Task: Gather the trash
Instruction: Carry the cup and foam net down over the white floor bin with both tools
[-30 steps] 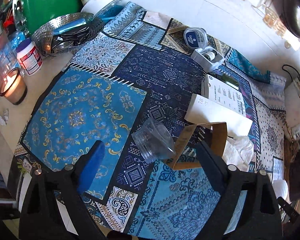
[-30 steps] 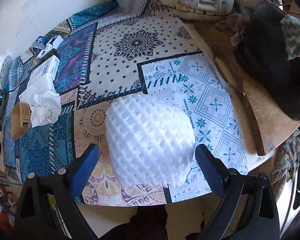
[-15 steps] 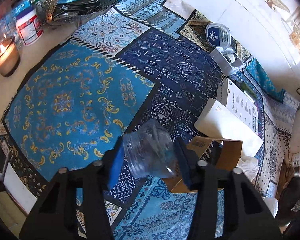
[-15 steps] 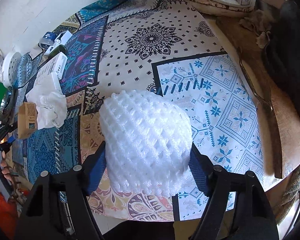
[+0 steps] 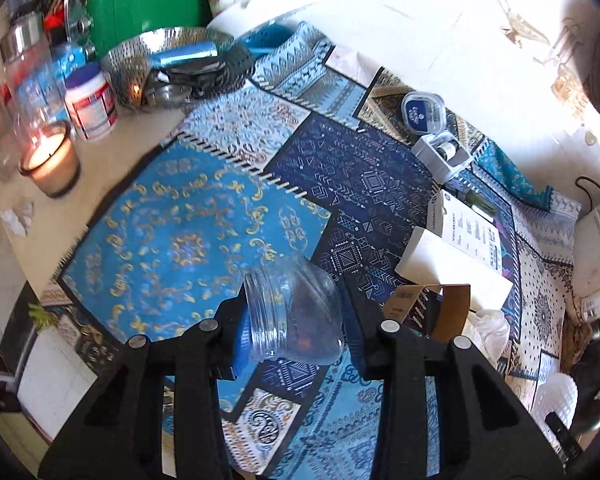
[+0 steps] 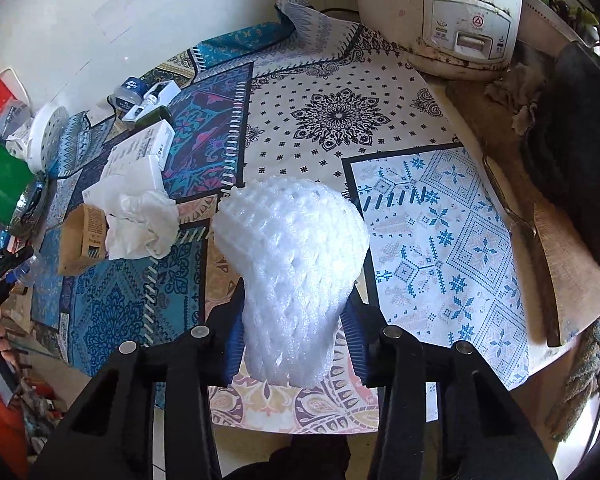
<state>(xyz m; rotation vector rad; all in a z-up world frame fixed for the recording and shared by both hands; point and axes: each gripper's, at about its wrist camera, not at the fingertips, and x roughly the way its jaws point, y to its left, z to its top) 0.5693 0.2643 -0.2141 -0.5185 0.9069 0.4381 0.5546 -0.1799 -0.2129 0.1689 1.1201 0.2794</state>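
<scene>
**Both grippers loaded, loose trash lies between them**

Your left gripper (image 5: 296, 340) is clamped on the clear plastic jar (image 5: 294, 316), which lies tilted across the jaws with its threaded mouth toward the left finger and its rounded base toward the right. Your right gripper (image 6: 294, 340) is squeezed around the white foam net (image 6: 292, 272); its narrow end sits pinched between the fingers and the wide end bulges away from you over the surface (image 6: 452, 248).

The remaining pieces, the crumpled tissue (image 6: 142, 220) and the brown cardboard sleeve (image 6: 78, 236), lie touching each other, to the far left of your right gripper and just right of your left one. Your left gripper looks the nearer of the 2, so once it has dropped the jar, it is probably the one to send. No bin shows in either view.
</scene>
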